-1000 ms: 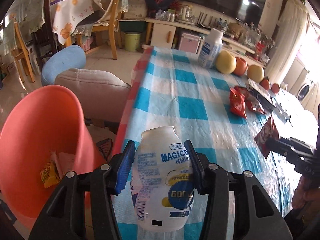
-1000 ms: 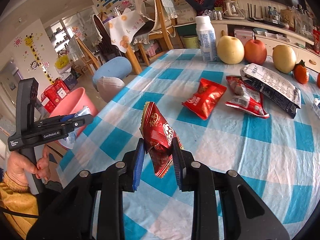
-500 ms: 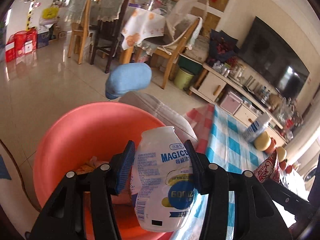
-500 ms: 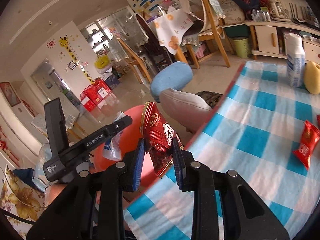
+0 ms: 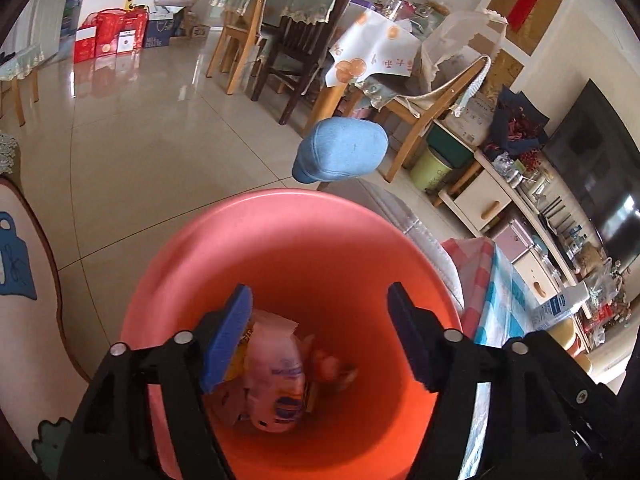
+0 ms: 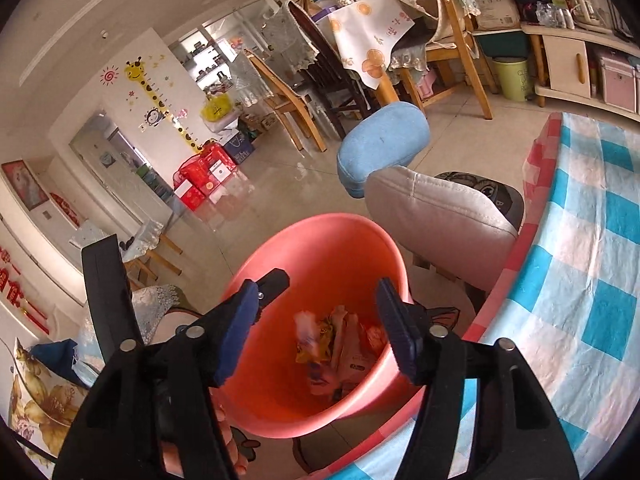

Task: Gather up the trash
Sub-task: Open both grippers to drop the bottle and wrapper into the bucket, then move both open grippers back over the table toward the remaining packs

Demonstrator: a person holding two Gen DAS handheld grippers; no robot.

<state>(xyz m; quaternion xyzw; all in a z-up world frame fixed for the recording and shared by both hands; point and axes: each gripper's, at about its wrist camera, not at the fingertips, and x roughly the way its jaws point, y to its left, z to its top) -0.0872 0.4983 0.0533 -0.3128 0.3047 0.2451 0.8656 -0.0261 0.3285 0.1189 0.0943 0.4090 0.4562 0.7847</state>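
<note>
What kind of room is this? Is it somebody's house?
Most likely a family's living and dining room. There are wooden dining chairs round a covered table, a big TV over a low cabinet, and a giraffe height chart on the wall.

smooth plastic bin (image 5: 320, 240), glossy floor tiles (image 5: 160, 152)
</note>
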